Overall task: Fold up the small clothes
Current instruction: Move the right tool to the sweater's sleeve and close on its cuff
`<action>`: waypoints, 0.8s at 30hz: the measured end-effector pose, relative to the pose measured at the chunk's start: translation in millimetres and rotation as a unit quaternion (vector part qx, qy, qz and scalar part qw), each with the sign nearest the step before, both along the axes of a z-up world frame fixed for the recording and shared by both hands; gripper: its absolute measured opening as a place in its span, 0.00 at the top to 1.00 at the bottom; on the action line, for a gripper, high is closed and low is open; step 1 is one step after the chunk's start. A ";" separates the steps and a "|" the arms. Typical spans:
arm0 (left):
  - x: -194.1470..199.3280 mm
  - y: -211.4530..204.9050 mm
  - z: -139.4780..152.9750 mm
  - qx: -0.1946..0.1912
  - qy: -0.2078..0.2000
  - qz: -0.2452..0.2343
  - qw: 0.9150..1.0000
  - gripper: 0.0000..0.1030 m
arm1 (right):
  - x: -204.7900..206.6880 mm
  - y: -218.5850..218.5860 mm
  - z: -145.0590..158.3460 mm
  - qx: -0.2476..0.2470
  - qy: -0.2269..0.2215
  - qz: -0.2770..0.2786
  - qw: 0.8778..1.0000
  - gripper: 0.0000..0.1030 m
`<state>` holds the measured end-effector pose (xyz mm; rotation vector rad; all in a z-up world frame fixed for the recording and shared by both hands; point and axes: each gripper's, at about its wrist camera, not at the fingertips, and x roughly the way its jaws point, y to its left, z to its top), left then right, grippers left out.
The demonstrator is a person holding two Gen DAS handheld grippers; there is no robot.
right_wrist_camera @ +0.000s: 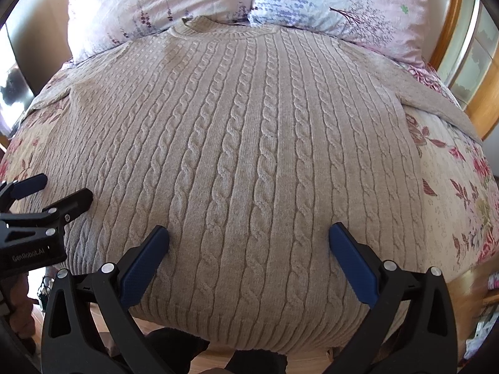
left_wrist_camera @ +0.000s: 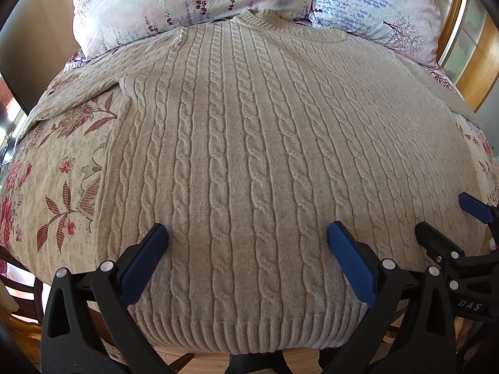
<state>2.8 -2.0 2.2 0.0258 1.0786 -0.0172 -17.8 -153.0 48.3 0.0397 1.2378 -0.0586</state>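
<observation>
A beige cable-knit sweater [left_wrist_camera: 249, 143] lies flat and face up on the bed, collar far, ribbed hem near the front edge; it also fills the right wrist view [right_wrist_camera: 249, 155]. Its left sleeve [left_wrist_camera: 78, 93] spreads out to the left, its right sleeve [right_wrist_camera: 436, 93] to the right. My left gripper [left_wrist_camera: 248, 233] is open and empty, hovering over the hem's left part. My right gripper [right_wrist_camera: 249, 237] is open and empty over the hem's right part. Each gripper shows in the other's view: the right one [left_wrist_camera: 449, 215] and the left one [right_wrist_camera: 62, 187].
The sweater rests on a floral bedspread [left_wrist_camera: 62, 171]. Two floral pillows [left_wrist_camera: 156, 3] [right_wrist_camera: 343, 3] lie beyond the collar. A wooden headboard frame [right_wrist_camera: 452, 46] stands at the far right. Wooden floor [left_wrist_camera: 202, 358] shows below the bed's front edge.
</observation>
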 end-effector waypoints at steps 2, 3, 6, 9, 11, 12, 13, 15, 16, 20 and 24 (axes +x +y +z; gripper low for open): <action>3.6 -1.4 -0.5 0.000 0.004 -0.003 1.000 0.02 | 1.4 -2.2 -0.4 0.007 0.000 0.005 1.000 0.01; 4.9 0.4 -1.2 0.000 0.005 -0.003 1.000 0.02 | 2.1 -2.6 -0.4 0.009 0.000 0.006 1.000 0.01; 9.3 1.5 -0.7 0.000 0.006 -0.003 1.000 0.02 | 5.0 -6.4 -0.2 0.023 0.003 0.003 1.000 0.01; 16.4 1.2 -0.2 0.000 0.007 -0.002 1.000 0.02 | 9.5 -13.6 0.7 0.047 0.000 -0.005 0.999 0.01; 21.5 1.1 0.2 -0.002 0.008 0.000 1.000 0.02 | 11.4 -20.0 2.8 0.064 -0.006 -0.011 0.998 0.01; 24.9 0.9 0.4 -0.002 0.009 0.001 1.000 0.02 | 13.5 -25.8 4.1 0.076 -0.008 -0.017 0.997 0.02; 28.2 0.5 0.6 -0.002 0.010 0.002 1.000 0.02 | 17.5 -36.1 6.2 0.092 -0.014 -0.030 0.995 0.06; 34.0 -0.7 1.4 -0.002 0.010 0.003 1.000 0.02 | 24.7 -56.7 8.7 0.110 -0.020 -0.057 0.992 0.12; 36.5 -1.1 2.0 -0.001 0.010 0.004 1.000 0.02 | 29.4 -73.0 9.8 0.116 -0.025 -0.079 0.990 0.13; 51.7 -2.2 4.9 -0.015 0.010 0.005 1.000 0.02 | 44.8 -141.2 13.1 0.127 -0.046 -0.172 0.976 0.22; 63.3 -3.4 7.8 -0.030 0.006 0.009 0.999 0.02 | 51.6 -215.0 15.1 0.142 -0.069 -0.274 0.949 0.26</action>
